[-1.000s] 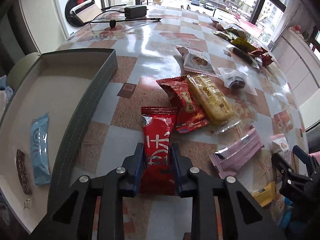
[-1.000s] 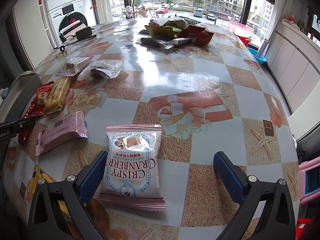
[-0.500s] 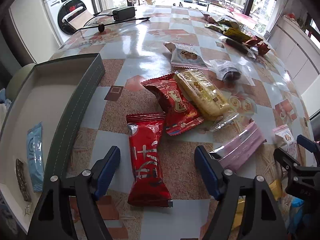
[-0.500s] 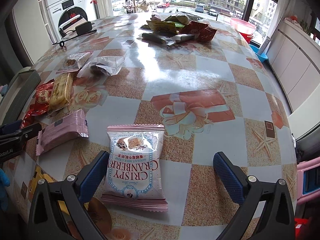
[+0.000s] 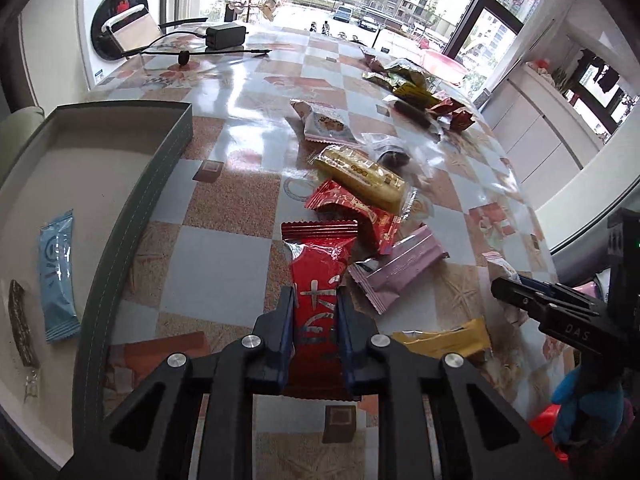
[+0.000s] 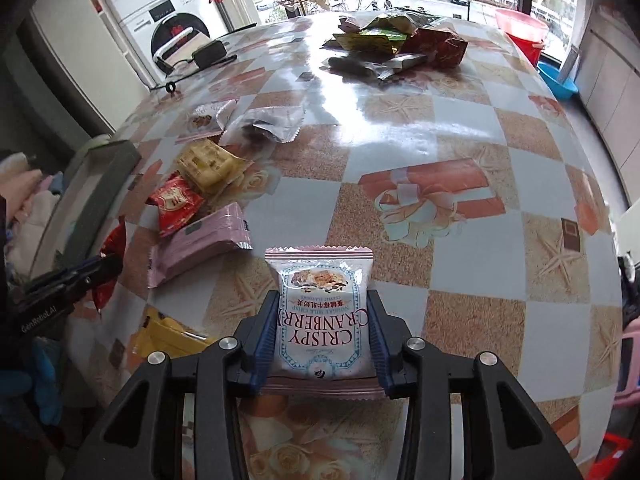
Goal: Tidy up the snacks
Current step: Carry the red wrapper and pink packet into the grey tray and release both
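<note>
My left gripper point(image 5: 316, 320) is shut on a long red snack packet point(image 5: 318, 280) and holds it raised off the table, right of the grey box point(image 5: 132, 216). The box holds a blue packet point(image 5: 58, 276) and a dark bar point(image 5: 22, 324). My right gripper point(image 6: 322, 336) is shut on a white and pink Crispy Cranberry packet point(image 6: 324, 316) near the table's front edge. It also shows in the left wrist view point(image 5: 560, 312) at the right.
Loose on the table lie a pink packet point(image 5: 400, 276), a second red packet point(image 5: 356, 216), a yellow biscuit packet point(image 5: 364, 176), a yellow wrapper point(image 5: 444, 340) and a far pile of snacks point(image 6: 396, 40). A black charger and cable point(image 5: 224, 38) lie at the back.
Half a second ago both grippers were open around their packets. Now the left has shut on the red packet and lifted it, and the right has shut on the cranberry packet.
</note>
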`<state>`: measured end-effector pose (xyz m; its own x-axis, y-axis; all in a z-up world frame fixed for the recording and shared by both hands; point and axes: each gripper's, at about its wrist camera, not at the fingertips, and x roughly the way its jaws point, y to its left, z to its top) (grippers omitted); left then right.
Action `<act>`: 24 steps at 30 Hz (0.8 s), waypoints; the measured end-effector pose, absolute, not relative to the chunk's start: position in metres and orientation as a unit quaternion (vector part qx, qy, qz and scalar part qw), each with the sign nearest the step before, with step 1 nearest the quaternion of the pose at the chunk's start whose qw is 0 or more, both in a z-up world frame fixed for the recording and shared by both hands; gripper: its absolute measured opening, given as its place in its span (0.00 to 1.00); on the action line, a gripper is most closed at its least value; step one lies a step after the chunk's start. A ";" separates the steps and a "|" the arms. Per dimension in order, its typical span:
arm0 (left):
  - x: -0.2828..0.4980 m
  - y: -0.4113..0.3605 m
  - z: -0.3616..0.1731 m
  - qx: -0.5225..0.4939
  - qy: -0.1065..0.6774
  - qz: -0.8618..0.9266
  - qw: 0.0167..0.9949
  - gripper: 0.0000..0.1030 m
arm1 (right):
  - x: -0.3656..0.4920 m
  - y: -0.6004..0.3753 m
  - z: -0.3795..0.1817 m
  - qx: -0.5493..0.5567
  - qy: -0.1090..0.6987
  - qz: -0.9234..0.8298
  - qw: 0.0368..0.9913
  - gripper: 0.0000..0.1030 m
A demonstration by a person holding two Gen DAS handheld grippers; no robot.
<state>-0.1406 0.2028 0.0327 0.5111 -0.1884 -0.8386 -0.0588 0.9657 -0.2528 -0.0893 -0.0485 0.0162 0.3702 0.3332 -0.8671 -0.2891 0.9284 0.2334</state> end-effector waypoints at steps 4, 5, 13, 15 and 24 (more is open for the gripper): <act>-0.146 0.207 0.043 -0.128 0.481 -0.043 0.866 0.21 | -0.092 -0.047 0.025 0.037 0.528 0.196 0.825 0.41; -0.147 0.208 0.045 -0.129 0.478 -0.044 0.868 0.21 | -0.092 -0.045 0.027 0.038 0.528 0.198 0.825 0.41; -0.160 0.229 0.067 -0.126 0.448 -0.035 0.884 0.21 | -0.095 0.002 0.043 0.024 0.523 0.237 0.818 0.42; -0.163 0.241 0.072 -0.125 0.444 -0.029 0.887 0.21 | -0.095 0.021 0.047 0.022 0.523 0.252 0.814 0.42; -0.173 0.325 0.082 -0.157 0.416 0.037 0.895 0.21 | -0.091 0.140 0.067 -0.020 0.516 0.336 0.788 0.42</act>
